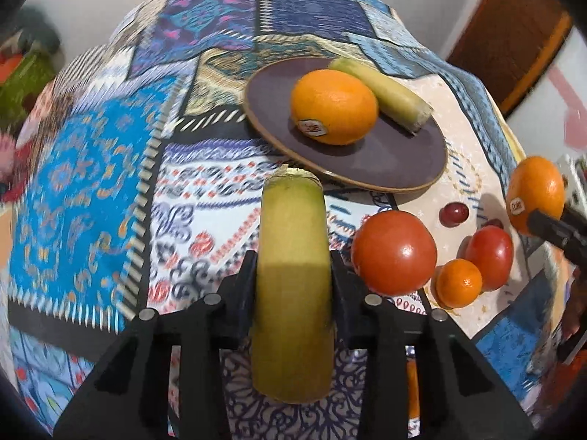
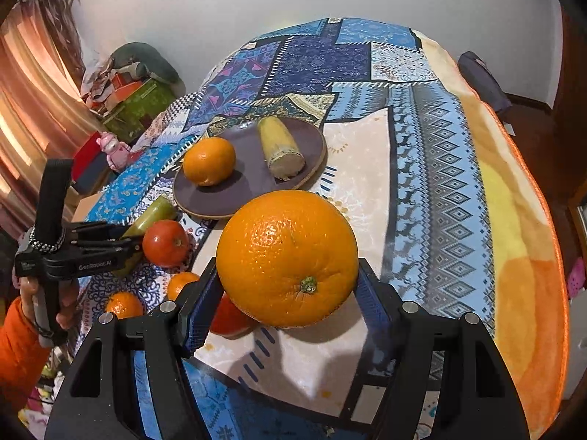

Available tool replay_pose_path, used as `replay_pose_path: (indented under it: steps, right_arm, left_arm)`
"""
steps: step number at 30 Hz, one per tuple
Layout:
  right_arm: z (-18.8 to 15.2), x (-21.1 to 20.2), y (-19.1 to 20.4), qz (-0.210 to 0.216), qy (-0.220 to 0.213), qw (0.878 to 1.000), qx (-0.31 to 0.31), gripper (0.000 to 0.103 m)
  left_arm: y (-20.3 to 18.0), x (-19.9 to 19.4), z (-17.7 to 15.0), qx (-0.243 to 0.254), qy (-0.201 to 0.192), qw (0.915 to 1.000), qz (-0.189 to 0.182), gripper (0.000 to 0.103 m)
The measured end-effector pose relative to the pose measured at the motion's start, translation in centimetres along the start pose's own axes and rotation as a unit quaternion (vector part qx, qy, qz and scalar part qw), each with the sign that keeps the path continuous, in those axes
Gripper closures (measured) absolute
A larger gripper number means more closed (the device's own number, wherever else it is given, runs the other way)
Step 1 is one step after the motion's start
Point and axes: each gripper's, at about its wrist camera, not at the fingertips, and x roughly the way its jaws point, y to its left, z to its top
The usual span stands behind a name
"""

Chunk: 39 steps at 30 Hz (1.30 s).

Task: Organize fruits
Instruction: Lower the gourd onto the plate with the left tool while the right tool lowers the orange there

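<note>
My left gripper [image 1: 292,260] is shut on a yellow-green cut stalk piece [image 1: 291,238], which points toward the dark round plate [image 1: 385,161]. On that plate lie an orange [image 1: 334,106] and a second stalk piece [image 1: 389,91]. My right gripper [image 2: 288,271] is shut on a large orange [image 2: 286,249], held above the cloth in front of the plate [image 2: 249,183]. Loose on the cloth to the right of the left gripper are a big tomato [image 1: 394,251], a smaller tomato [image 1: 489,256], a mandarin [image 1: 458,282] and a small dark red fruit [image 1: 454,213].
A patchwork cloth [image 2: 422,154] covers the table and an orange blanket [image 2: 532,256] hangs over its right edge. A hand [image 2: 62,304] in an orange sleeve holds the left gripper. Two mandarins [image 2: 123,304] lie near it. Boxes and clutter [image 2: 139,91] stand beyond the table's left side.
</note>
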Motion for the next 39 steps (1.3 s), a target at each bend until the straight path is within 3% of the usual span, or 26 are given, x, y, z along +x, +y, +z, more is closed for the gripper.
replay_pose_path:
  steps: [11, 20, 26, 39]
  right_arm:
    - [0.8, 0.7, 1.1, 0.011, -0.002, 1.0, -0.009, 0.037]
    - [2.6, 1.0, 1.9, 0.013, -0.012, 1.0, -0.021, 0.037]
    - [4.2, 1.8, 2.5, 0.016, -0.017, 0.999, -0.029, 0.037]
    - [6.9, 4.4, 3.7, 0.017, -0.009, 0.998, -0.055, 0.037]
  left_arm:
    - [1.1, 0.7, 0.4, -0.034, -0.01, 0.9993, -0.007, 0.066]
    - [0.6, -1.3, 0.8, -0.022, -0.038, 0.999, 0.005, 0.067]
    - [0.6, -3.3, 2.6, -0.015, -0.07, 0.9974, 0.012, 0.068]
    - [1.1, -3.8, 6.0, -0.015, -0.092, 0.9955, 0.013, 0.068]
